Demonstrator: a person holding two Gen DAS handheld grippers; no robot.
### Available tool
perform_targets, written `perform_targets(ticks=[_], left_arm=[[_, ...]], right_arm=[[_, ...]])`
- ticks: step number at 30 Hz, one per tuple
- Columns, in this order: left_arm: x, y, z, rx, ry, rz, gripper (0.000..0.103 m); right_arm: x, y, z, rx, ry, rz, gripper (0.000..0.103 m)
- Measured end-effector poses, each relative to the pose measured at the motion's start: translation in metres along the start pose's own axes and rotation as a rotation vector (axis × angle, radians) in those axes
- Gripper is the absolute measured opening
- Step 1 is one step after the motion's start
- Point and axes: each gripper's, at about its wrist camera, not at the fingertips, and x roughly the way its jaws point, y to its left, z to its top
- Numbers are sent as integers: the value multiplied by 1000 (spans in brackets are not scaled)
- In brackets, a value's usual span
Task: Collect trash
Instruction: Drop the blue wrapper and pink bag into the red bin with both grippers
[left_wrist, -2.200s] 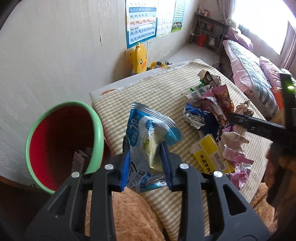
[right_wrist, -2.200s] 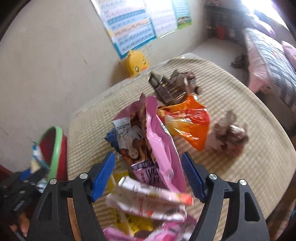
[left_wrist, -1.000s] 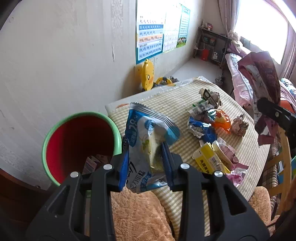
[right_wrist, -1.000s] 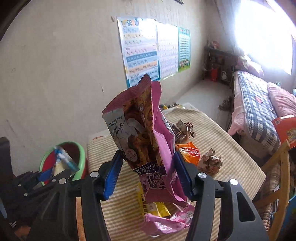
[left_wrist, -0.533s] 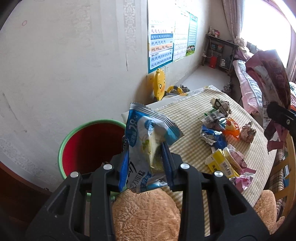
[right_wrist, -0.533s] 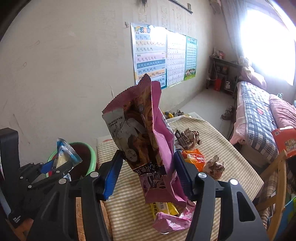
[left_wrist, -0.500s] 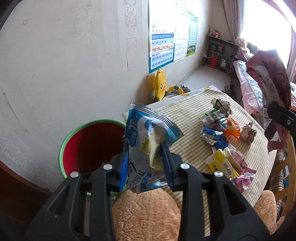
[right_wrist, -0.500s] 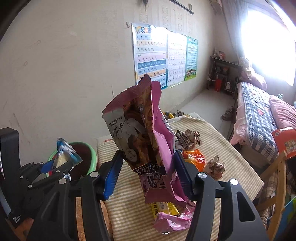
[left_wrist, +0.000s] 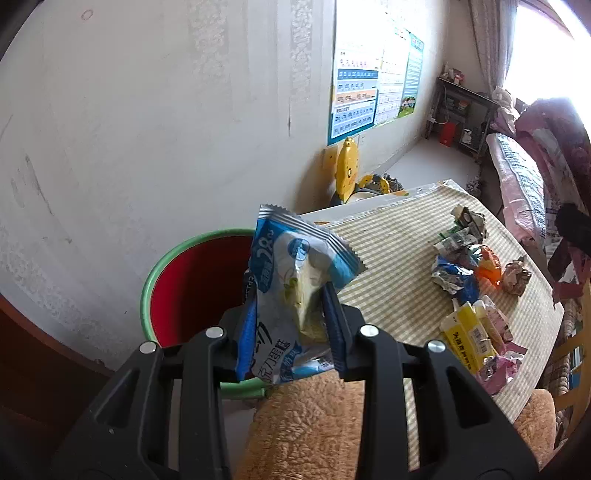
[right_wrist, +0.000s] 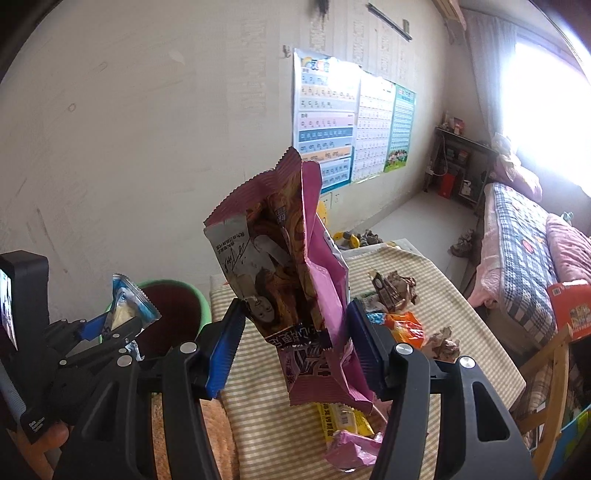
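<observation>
My left gripper is shut on a blue and white snack wrapper and holds it upright in the air, level with the near rim of a red bin with a green rim. My right gripper is shut on a tall pink snack bag and holds it high above the striped tablecloth. The left gripper, its wrapper and the bin also show at the left of the right wrist view. Several wrappers lie on the table.
A yellow carton and pink wrappers lie near the table's front edge. A fuzzy orange cushion is below my left gripper. A yellow duck toy stands by the wall. A bed is at the right.
Both grippers have risen and drawn back from the table with their wrappers. The right one closed on the pink bag and lifted it off the pile. The bin now lies farther below.
</observation>
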Motion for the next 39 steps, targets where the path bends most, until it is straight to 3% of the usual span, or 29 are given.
perform_targets(ticks=[6, 18, 39], left_arm=[[4, 17, -2, -21, 8, 27, 31], [19, 51, -3, -50, 25, 137, 31], [65, 94, -5, -138, 114, 163, 32]], right_arm=[[9, 17, 3, -12, 15, 46, 55], [54, 42, -3, 44, 132, 231, 56], [127, 89, -5, 71, 271, 386, 56]])
